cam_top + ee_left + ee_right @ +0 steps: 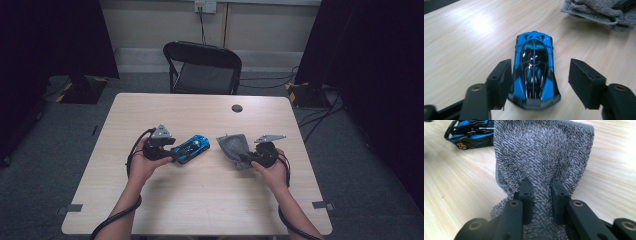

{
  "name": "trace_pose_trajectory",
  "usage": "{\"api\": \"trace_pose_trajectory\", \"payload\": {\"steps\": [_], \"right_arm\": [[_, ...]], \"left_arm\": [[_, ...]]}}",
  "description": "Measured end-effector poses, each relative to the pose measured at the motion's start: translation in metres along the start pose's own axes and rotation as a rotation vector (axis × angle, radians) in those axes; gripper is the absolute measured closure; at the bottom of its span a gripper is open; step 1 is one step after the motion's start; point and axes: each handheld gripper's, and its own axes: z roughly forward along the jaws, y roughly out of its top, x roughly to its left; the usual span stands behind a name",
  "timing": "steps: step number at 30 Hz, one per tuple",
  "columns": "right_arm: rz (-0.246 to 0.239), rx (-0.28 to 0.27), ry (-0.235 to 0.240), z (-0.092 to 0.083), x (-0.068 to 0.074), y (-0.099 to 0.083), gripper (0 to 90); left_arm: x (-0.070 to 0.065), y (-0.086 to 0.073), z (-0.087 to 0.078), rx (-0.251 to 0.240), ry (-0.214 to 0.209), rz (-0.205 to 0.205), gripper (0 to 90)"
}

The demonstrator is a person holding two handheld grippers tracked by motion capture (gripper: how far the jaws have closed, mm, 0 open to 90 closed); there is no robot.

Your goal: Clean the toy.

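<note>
Right now the left gripper (pixel 537 82) has its jaws apart around the tail of the blue toy car (pixel 534 67), one pad touching or nearly touching the car's flank and the other clear of it. The right gripper (pixel 541 195) is clamped on a bunched fold of the grey cloth (pixel 541 152), which fans out beyond the pads. Car and cloth sit side by side near the middle of the table (pixel 200 200), car toward its left edge, cloth toward its right.
</note>
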Motion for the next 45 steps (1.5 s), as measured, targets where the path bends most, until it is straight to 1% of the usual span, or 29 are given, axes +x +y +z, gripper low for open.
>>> {"api": "trace_pose_trajectory", "payload": {"steps": [1, 2, 3, 4, 5, 6, 7, 8, 9, 10, 11, 12, 14, 15, 16, 17, 19, 20, 22, 25, 27, 28, 32, 34, 37, 40, 43, 44, 45], "right_arm": [[-0.002, -0.002, 0.007, 0.000, 0.001, 0.000, 74.4], [-0.001, -0.001, 0.013, 0.001, 0.003, 0.000, 74.4], [-0.005, 0.000, 0.017, 0.001, 0.005, 0.001, 74.4], [-0.006, -0.002, 0.022, 0.001, 0.006, 0.001, 74.4], [-0.008, -0.001, 0.026, 0.002, 0.008, 0.001, 74.4], [-0.009, -0.005, 0.031, 0.003, 0.009, 0.001, 74.4], [-0.014, -0.006, 0.037, 0.003, 0.010, 0.000, 74.4], [-0.015, 0.000, 0.039, 0.004, 0.011, 0.000, 74.4], [-0.020, 0.007, 0.035, 0.005, 0.011, 0.000, 74.4], [-0.023, 0.012, 0.033, 0.006, 0.011, -0.001, 74.4], [-0.022, 0.014, 0.037, 0.006, 0.011, -0.002, 74.4], [-0.019, 0.012, 0.040, 0.006, 0.011, -0.002, 74.4], [-0.026, 0.012, 0.044, 0.006, 0.011, -0.003, 74.4], [-0.026, 0.011, 0.047, 0.006, 0.011, -0.003, 74.4], [-0.030, 0.010, 0.049, 0.006, 0.012, -0.002, 74.4], [-0.036, 0.010, 0.052, 0.005, 0.012, -0.002, 74.4], [-0.051, 0.011, 0.070, 0.006, 0.015, -0.001, 74.4], [-0.063, 0.017, 0.082, 0.006, 0.017, -0.001, 74.4], [-0.086, 0.029, 0.102, 0.009, 0.021, 0.000, 74.4], [-0.128, 0.041, 0.139, 0.013, 0.029, 0.001, 74.3], [-0.154, 0.050, 0.163, 0.015, 0.036, 0.003, 74.3], [-0.169, 0.054, 0.173, 0.016, 0.039, 0.004, 74.3], [-0.203, 0.067, 0.214, 0.021, 0.050, 0.007, 74.3], [-0.222, 0.076, 0.232, 0.023, 0.055, 0.007, 74.3], [-0.246, 0.089, 0.268, 0.028, 0.061, 0.008, 74.2], [-0.275, 0.105, 0.291, 0.034, 0.067, 0.009, 74.2], [-0.287, 0.130, 0.286, 0.041, 0.073, 0.010, 74.1], [-0.282, 0.136, 0.271, 0.043, 0.073, 0.011, 74.2], [-0.270, 0.132, 0.261, 0.044, 0.072, 0.012, 74.1]], "left_arm": [[0.001, 0.003, 0.004, 0.007, -0.012, 0.006, 38.7], [0.002, 0.005, 0.008, 0.017, -0.026, -0.003, 41.0], [0.003, 0.008, 0.012, 0.028, -0.029, -0.013, 41.5], [0.004, 0.010, 0.016, 0.037, -0.022, -0.019, 41.6], [0.005, 0.012, 0.020, 0.053, -0.023, -0.012, 42.7], [0.006, 0.014, 0.024, 0.061, -0.021, -0.017, 44.1], [0.006, 0.015, 0.028, 0.064, -0.022, -0.014, 43.5], [0.005, 0.017, 0.033, 0.077, -0.030, -0.005, 43.8], [0.004, 0.019, 0.037, 0.095, -0.045, -0.007, 44.7], [0.002, 0.020, 0.041, 0.107, -0.048, -0.011, 44.9], [0.001, 0.020, 0.046, 0.125, -0.045, -0.007, 45.1], [0.002, 0.021, 0.050, 0.139, -0.034, 0.007, 45.1], [0.003, 0.020, 0.056, 0.141, -0.009, -0.002, 45.2], [0.004, 0.020, 0.058, 0.146, -0.018, -0.009, 45.2], [0.003, 0.020, 0.060, 0.142, -0.018, -0.004, 45.3], [0.003, 0.020, 0.061, 0.155, -0.025, 0.003, 45.3], [0.002, 0.018, 0.065, 0.179, -0.014, 0.007, 44.7], [0.002, 0.018, 0.066, 0.178, -0.012, 0.015, 44.3], [0.004, 0.016, 0.065, 0.163, -0.014, -0.001, 45.8], [0.004, 0.013, 0.065, 0.143, -0.020, -0.006, 46.3], [0.004, 0.012, 0.064, 0.131, -0.015, 0.007, 46.4], [0.004, 0.011, 0.064, 0.127, -0.015, 0.006, 46.4], [0.005, 0.010, 0.064, 0.125, -0.025, -0.001, 46.8], [0.005, 0.011, 0.064, 0.125, -0.024, -0.007, 47.1], [0.004, 0.011, 0.064, 0.129, -0.023, -0.003, 47.2], [0.004, 0.010, 0.063, 0.119, -0.019, -0.009, 47.2], [0.004, 0.009, 0.063, 0.112, -0.016, -0.014, 47.3], [0.004, 0.009, 0.063, 0.112, -0.016, -0.013, 47.3], [0.004, 0.009, 0.062, 0.115, -0.015, -0.012, 47.3]]}}
